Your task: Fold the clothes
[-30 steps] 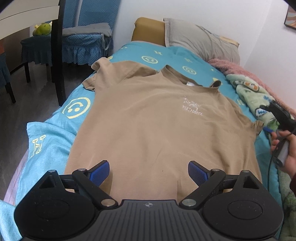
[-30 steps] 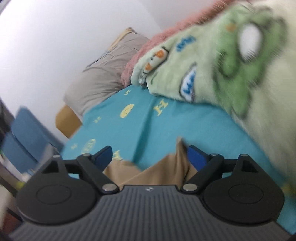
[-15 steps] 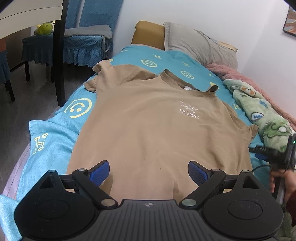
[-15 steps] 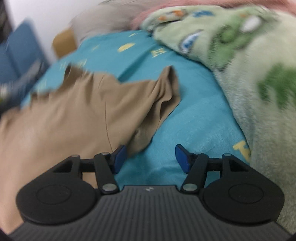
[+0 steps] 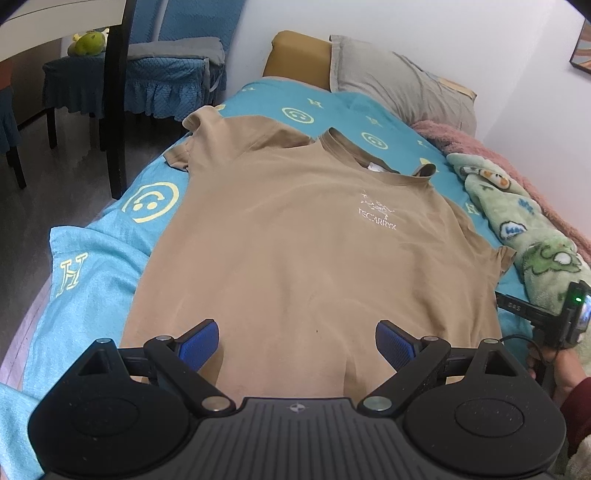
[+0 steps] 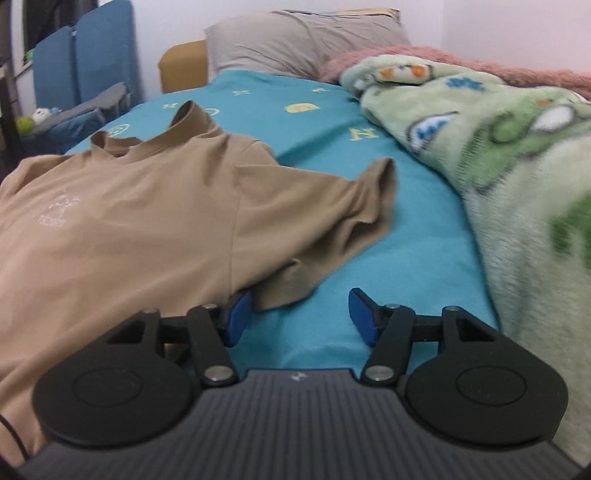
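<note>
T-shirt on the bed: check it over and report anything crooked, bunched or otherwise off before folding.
The T-shirt lies flat, front up, on the teal sheet. The sleeve nearest the green blanket is rumpled, its cuff curled up. One collar point sticks up. Nothing torn or stained shows.

A bedroom with plain white walls (image 5: 424, 33). A bed fills most of the view, covered by a teal sheet (image 5: 92, 251) printed with pale yellow smiley faces and letter H shapes. At its head lie a grey pillow (image 5: 399, 85) and, beside it, a mustard-yellow cushion (image 5: 295, 55). Along the wall side of the bed lie a pale green cartoon-print fleece blanket (image 6: 517, 155) and a pink fuzzy blanket (image 5: 458, 144). Left of the bed, on a dark wood-look floor (image 5: 37, 199), stand chairs with blue quilted covers (image 5: 162, 77); a green plush toy (image 5: 88, 42) rests on one. A dark-legged table (image 5: 118, 110) stands nearby. A picture frame corner (image 5: 581, 48) hangs on the right wall.
</note>
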